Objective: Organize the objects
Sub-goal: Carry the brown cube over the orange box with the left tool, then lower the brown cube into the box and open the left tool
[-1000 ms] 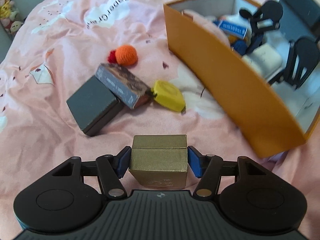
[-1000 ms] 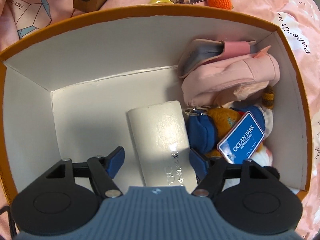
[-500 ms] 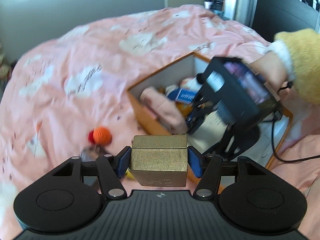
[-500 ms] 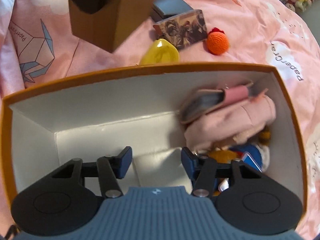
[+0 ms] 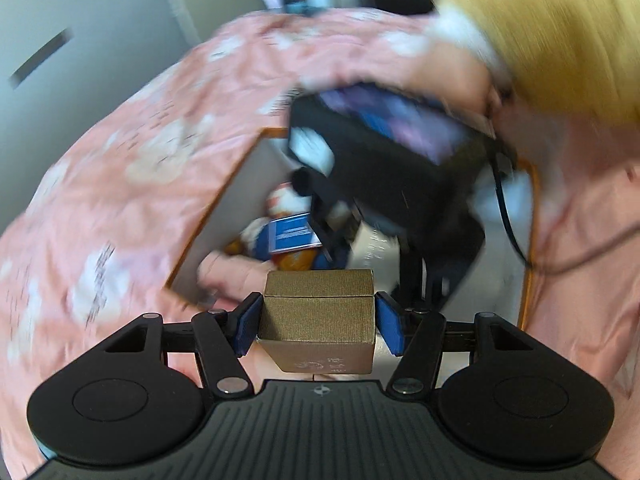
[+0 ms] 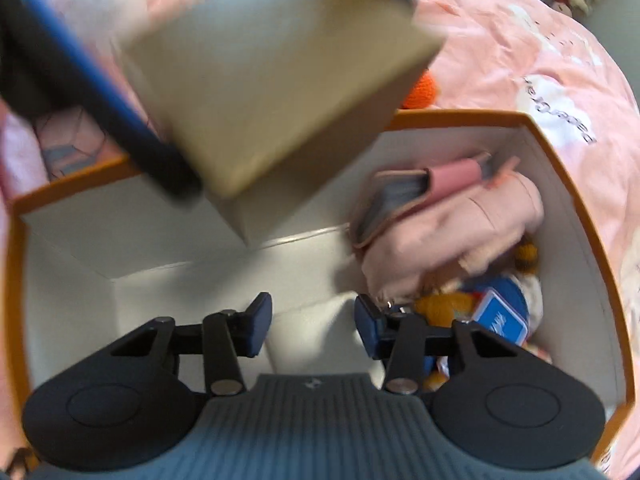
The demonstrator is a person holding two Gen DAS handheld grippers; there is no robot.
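Note:
My left gripper (image 5: 318, 320) is shut on a gold box (image 5: 318, 316) and holds it in the air over the near rim of the orange storage box (image 5: 216, 216). The gold box also shows large and blurred in the right wrist view (image 6: 272, 68), above the orange storage box (image 6: 560, 160). My right gripper (image 6: 313, 330) is open and empty, raised above a white case (image 6: 316, 340) on the box floor. Its black body shows in the left wrist view (image 5: 400, 184), over the box.
Inside the box lie a pink wallet (image 6: 424, 192), a pink pouch (image 6: 452, 236), a plush toy (image 6: 444, 304) and a blue tag (image 6: 502, 320). An orange crochet ball (image 6: 420, 88) lies on the pink bedspread (image 6: 520, 48) outside. A yellow sleeve (image 5: 560, 40) is above.
My left gripper has lifted the gold box from the bedspread and swung it over the orange box. My right gripper has risen off the white case and its jaws have narrowed.

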